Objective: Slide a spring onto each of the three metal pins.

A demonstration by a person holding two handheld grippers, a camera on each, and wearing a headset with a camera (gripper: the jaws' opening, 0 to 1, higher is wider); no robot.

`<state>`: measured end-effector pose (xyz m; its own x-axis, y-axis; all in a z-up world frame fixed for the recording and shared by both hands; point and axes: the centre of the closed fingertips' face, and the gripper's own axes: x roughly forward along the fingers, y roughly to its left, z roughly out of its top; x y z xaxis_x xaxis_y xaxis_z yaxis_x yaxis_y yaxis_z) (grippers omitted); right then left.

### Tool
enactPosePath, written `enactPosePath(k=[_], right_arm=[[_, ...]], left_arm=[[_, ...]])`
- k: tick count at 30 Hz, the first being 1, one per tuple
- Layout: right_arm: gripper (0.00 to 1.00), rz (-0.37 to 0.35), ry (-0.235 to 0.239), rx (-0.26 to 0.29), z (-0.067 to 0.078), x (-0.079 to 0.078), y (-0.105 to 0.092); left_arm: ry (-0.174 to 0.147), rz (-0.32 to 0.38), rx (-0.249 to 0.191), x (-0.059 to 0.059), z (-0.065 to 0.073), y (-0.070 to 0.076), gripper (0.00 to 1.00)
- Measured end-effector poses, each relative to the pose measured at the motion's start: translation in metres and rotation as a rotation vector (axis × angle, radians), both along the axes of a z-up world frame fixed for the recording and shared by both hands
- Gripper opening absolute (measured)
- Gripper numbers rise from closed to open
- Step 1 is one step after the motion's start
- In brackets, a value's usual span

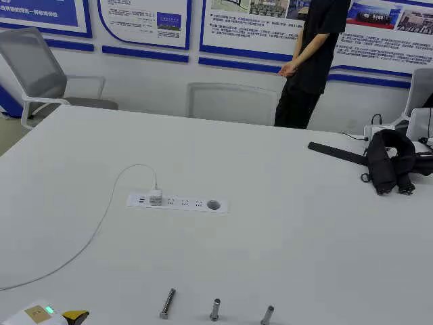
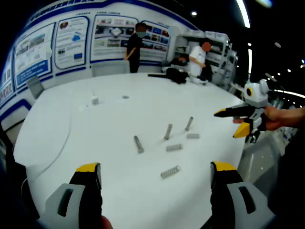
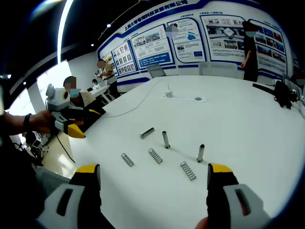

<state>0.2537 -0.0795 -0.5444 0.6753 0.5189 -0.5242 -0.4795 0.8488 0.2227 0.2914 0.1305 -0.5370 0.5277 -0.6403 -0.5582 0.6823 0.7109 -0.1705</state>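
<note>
**Head view.** A white power strip [image 1: 177, 202] is set flush into the white table [image 1: 304, 257]. On the person's side of it are three short grey metal pins: the left pin [image 1: 167, 303] lies flat, while the middle pin [image 1: 215, 309] and the right pin [image 1: 267, 315] stand upright. A person in black [image 1: 308, 61] stands beyond the strip (well apart from the work).

**Left gripper view.** The left gripper [image 2: 156, 168] has its yellow-tipped jaws spread wide and holds nothing. Three small coiled steel springs lie loose on the table, farther from the power strip than the pins are. None is on a pin yet. The left-end spring [image 2: 170, 171] sits just ahead, between the jaws, with its long axis running roughly across the gap. Closing now would probably pinch it end to end, so a roll of the wrist looks needed first.

**Right gripper view.** The right gripper [image 3: 153, 168] is also wide and empty. The right-end spring [image 3: 188, 170] lies just ahead, toward its right jaw and near the right pin, which stands between it and the power strip. Its long axis slants away toward the strip, so these jaws could likely close across the coil as they stand. Each gripper is nearer its own end of the row, and the right one looks better lined up.
</note>
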Motion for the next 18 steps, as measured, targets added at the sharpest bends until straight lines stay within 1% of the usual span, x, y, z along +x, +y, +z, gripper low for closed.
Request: enactPosePath(k=[7, 18], right_arm=[[0.95, 0.0, 0.005, -0.006, -0.0013, -0.0017, -0.0029], [0.96, 0.006, 0.016, -0.006, -0.0039, -0.0035, 0.002]], left_arm=[[-0.002, -0.001, 0.003, 0.0008, -0.0002, 0.0001, 0.97], [0.002, 0.001, 0.001, 0.0014, -0.001, 0.0039, 0.98]])
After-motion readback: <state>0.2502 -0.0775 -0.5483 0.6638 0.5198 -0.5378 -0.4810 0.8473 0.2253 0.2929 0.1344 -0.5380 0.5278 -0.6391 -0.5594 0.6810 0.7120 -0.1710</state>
